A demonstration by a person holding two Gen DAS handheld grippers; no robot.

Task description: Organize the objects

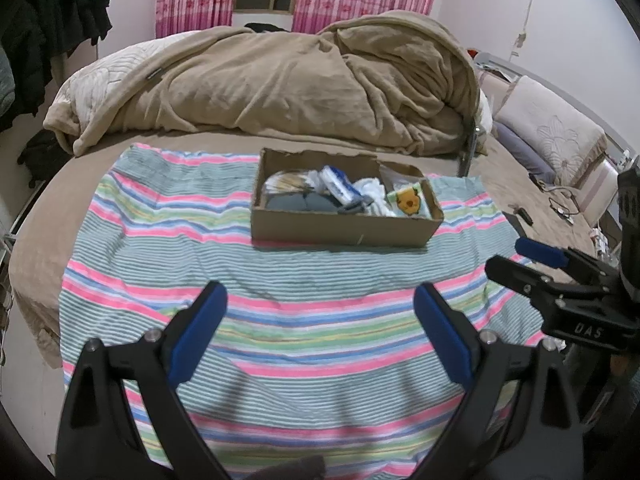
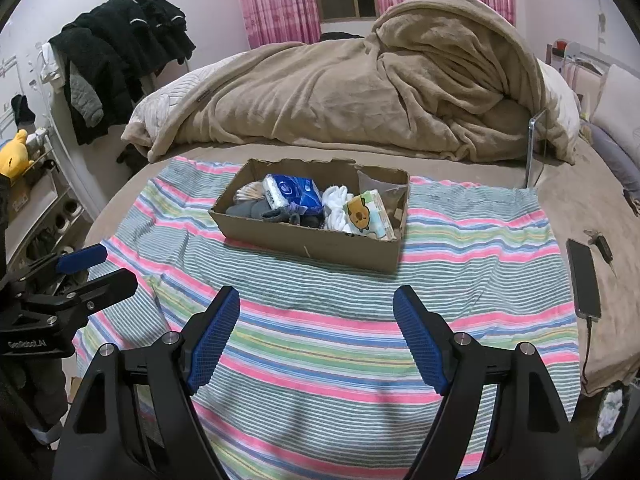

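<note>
Both grippers' fingers are spread wide and grasp nothing: the left gripper [image 1: 320, 300] and right gripper [image 2: 316, 304] hover over a striped cloth [image 2: 320, 344] on the bed. At twelve o'clock from each gripper, well apart from the pads, sits a cardboard box [image 2: 304, 240] holding a blue tissue pack [image 2: 294, 194], white socks [image 2: 336, 204] and grey socks [image 2: 256, 210]. A phone [image 2: 584, 280] lies at three o'clock in the right wrist view.
</note>
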